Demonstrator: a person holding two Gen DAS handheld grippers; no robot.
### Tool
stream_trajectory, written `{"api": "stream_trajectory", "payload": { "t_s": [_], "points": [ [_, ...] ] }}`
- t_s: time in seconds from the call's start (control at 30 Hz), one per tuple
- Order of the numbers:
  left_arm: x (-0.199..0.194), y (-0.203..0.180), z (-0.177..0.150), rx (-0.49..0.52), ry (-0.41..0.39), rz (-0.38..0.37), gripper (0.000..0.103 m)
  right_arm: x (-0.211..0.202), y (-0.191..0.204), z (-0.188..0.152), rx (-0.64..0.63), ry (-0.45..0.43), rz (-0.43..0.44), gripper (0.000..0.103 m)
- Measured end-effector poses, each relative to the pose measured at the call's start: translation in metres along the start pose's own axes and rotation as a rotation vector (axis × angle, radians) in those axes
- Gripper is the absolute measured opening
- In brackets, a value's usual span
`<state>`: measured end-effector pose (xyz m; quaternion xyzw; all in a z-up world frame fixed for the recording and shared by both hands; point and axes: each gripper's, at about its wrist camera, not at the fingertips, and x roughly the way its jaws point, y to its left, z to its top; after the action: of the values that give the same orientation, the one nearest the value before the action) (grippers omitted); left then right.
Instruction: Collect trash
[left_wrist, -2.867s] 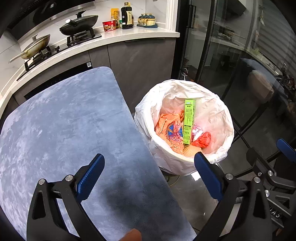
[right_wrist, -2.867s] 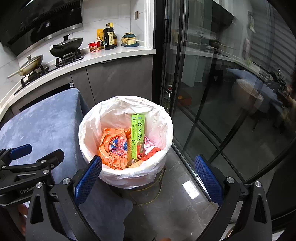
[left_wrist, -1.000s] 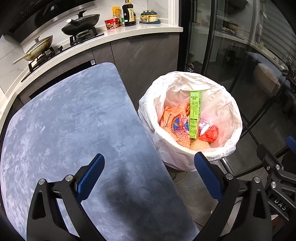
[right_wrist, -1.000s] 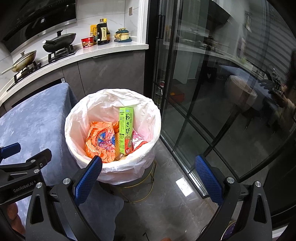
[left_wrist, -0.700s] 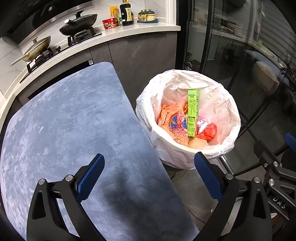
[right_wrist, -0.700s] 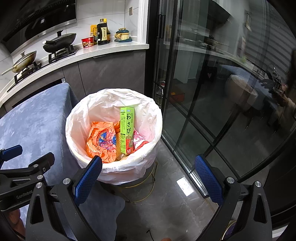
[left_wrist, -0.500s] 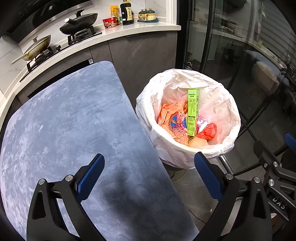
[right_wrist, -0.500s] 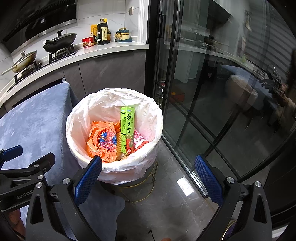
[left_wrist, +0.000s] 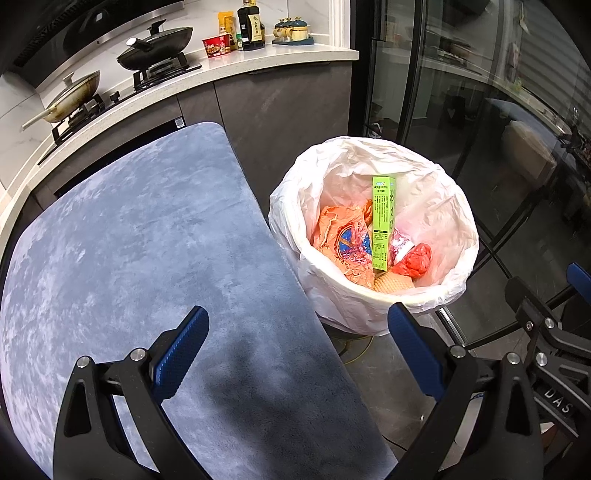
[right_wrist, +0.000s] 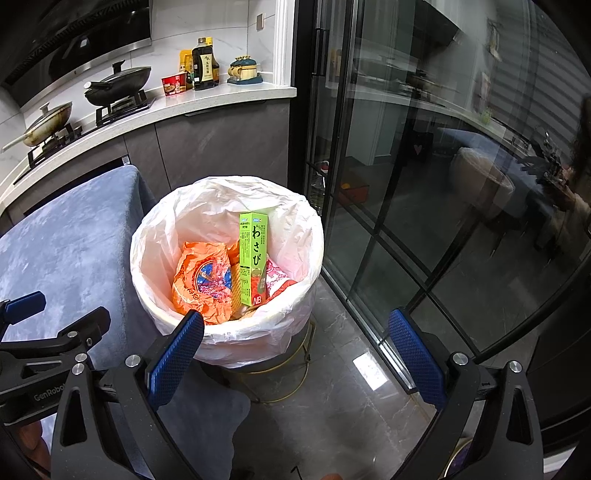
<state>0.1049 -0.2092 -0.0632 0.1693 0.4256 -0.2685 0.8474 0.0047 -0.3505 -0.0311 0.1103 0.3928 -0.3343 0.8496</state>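
Observation:
A round bin with a white plastic liner (left_wrist: 439, 295) stands on the floor beside the table; it also shows in the right wrist view (right_wrist: 251, 339). Inside are a green wasabi box (left_wrist: 383, 221) (right_wrist: 253, 258) standing on end, an orange wrapper (left_wrist: 341, 240) (right_wrist: 201, 277), a red wrapper (left_wrist: 415, 260) and a waffle cone (left_wrist: 391, 284). My left gripper (left_wrist: 297, 350) is open and empty above the table's right edge. My right gripper (right_wrist: 295, 350) is open and empty, in front of the bin.
A table with a blue-grey velvet cloth (left_wrist: 129, 258) fills the left. A kitchen counter (left_wrist: 258, 61) with pans, bottles and a red cup runs along the back. Glass sliding doors (right_wrist: 424, 184) stand right of the bin. The floor is grey tile (right_wrist: 332, 413).
Both grippers have drifted only slightly; the bin sits a little nearer in the views. Both stay open and empty.

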Motion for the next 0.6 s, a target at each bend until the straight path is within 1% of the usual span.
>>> {"api": "stream_trajectory", "payload": {
  "t_s": [0.6],
  "points": [
    [-0.0018,-0.0026,-0.0004,0.006,-0.001,-0.004,0.093,0.0,-0.0021,-0.0014,0.005,-0.001,-0.001,0.096]
  ]
}}
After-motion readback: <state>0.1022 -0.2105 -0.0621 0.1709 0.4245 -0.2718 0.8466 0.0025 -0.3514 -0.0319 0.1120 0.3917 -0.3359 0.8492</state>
